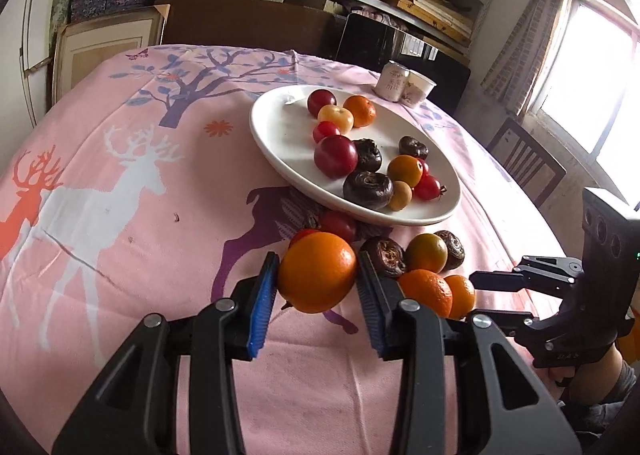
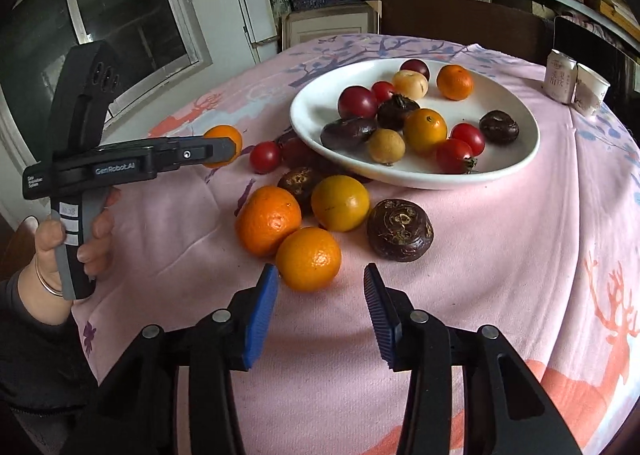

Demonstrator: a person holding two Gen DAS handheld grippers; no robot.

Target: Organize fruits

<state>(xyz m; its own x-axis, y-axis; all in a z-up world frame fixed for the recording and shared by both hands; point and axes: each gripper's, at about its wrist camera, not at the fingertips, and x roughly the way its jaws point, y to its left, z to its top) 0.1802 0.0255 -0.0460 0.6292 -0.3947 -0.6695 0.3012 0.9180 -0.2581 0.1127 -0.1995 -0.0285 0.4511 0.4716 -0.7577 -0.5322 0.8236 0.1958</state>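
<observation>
A pink deer-print tablecloth point(image 1: 120, 215) is covering the table, and a white plate point(image 1: 280, 135) is sitting toward its far side, carrying red, orange and dark fruits. Near the plate's front edge more fruits are lying loose on the cloth. The left gripper point(image 1: 318, 273) is clamping an orange point(image 1: 318, 273) between its blue pads, lifted just clear of the cloth. The right gripper point(image 2: 320, 283) is standing open and empty, with a loose mandarin point(image 2: 308, 259) lying just beyond its left pad
</observation>
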